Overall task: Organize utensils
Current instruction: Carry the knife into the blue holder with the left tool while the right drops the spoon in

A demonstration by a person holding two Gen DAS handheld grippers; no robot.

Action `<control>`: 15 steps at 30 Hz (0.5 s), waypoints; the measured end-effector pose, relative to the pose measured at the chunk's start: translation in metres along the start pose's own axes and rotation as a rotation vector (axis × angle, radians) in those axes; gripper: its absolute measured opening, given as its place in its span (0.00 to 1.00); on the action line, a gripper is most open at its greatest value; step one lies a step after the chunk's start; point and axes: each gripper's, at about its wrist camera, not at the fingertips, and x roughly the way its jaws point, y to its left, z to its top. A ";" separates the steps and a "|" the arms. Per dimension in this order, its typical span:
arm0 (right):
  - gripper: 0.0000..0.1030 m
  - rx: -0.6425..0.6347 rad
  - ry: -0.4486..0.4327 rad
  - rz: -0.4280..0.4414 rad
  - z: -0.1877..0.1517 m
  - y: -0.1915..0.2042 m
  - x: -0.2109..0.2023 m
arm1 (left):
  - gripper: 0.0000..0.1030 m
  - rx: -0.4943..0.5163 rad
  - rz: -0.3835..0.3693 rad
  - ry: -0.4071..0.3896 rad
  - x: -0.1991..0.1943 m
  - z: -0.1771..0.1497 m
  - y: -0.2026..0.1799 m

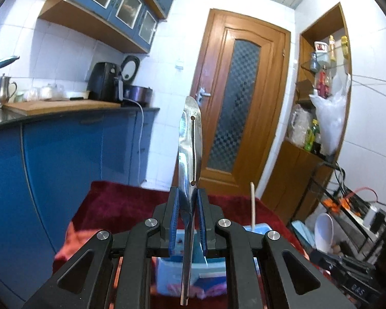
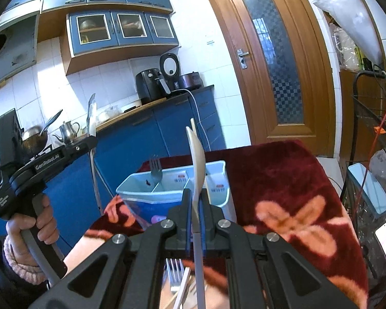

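The left gripper was clamped on a slotted steel spatula, its blade raised above the jaws. The right gripper was clamped on a pale spoon, bowl upward. Beyond both jaws a light blue utensil caddy held a fork. Below the right jaws, more forks lay waiting. Both held pieces were judged stiff, light and slippery; mid-handle grips were judged safest.
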 end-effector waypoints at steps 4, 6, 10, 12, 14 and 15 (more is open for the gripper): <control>0.06 -0.001 -0.015 -0.001 0.008 -0.001 0.007 | 0.14 -0.020 0.015 -0.038 0.015 0.008 0.002; 0.06 -0.001 -0.024 0.001 0.011 -0.002 0.011 | 0.14 -0.017 0.025 -0.060 0.021 0.011 0.001; 0.06 -0.001 -0.041 0.002 0.018 -0.003 0.020 | 0.14 -0.010 0.045 -0.097 0.035 0.009 -0.001; 0.06 -0.001 -0.051 -0.001 0.022 -0.004 0.024 | 0.14 -0.010 0.056 -0.100 0.041 0.005 0.000; 0.06 -0.001 -0.066 -0.002 0.026 -0.004 0.029 | 0.14 -0.012 0.065 -0.094 0.047 0.001 0.001; 0.06 -0.004 -0.075 -0.006 0.029 -0.005 0.032 | 0.14 -0.014 0.066 -0.092 0.050 -0.001 0.002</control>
